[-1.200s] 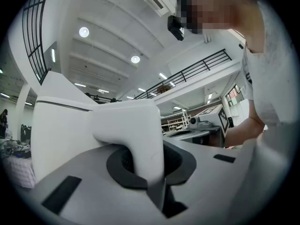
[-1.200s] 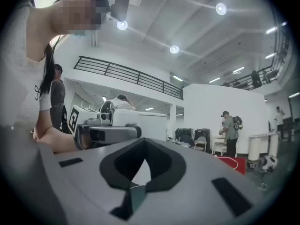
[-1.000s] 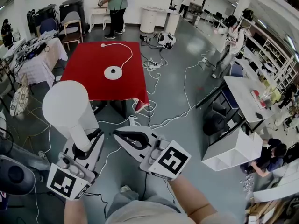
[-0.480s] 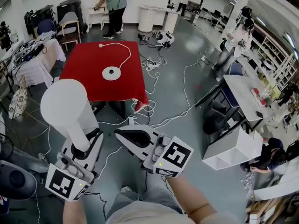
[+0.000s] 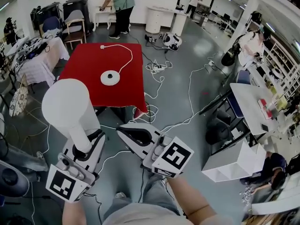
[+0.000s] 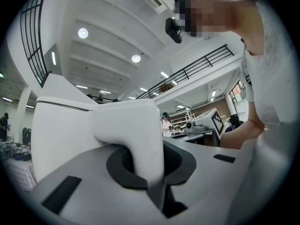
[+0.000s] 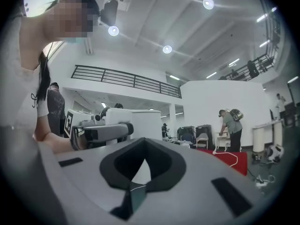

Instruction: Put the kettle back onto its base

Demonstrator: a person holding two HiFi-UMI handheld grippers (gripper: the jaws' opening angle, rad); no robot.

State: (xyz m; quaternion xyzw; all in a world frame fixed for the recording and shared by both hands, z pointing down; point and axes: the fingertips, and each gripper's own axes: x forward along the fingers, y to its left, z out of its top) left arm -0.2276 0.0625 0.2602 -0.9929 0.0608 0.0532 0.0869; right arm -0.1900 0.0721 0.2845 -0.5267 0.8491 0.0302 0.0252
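In the head view my left gripper (image 5: 89, 144) is shut on the handle of a white kettle (image 5: 65, 107), which it holds upright over the floor at lower left. The left gripper view shows that handle (image 6: 143, 144) pinched between the dark pads, with the kettle body (image 6: 65, 135) to the left. The round white base (image 5: 109, 78) lies on the red table (image 5: 79, 86) ahead, and its white cord runs to the far edge. My right gripper (image 5: 123, 130) hovers beside the kettle, shut and empty. From the right gripper view (image 7: 136, 184) the kettle (image 7: 140, 121) appears at the left.
Loose cables (image 5: 161, 69) snake over the grey floor to the right of the table. A cluttered table (image 5: 33, 55) and a chair (image 5: 75, 29) stand at the left. White desks (image 5: 248, 102) stand at the right. Several people stand at the back and right.
Both grippers and the kettle have drifted forward together, and the red table sits slightly nearer in the head view. The grip on the handle has not changed.
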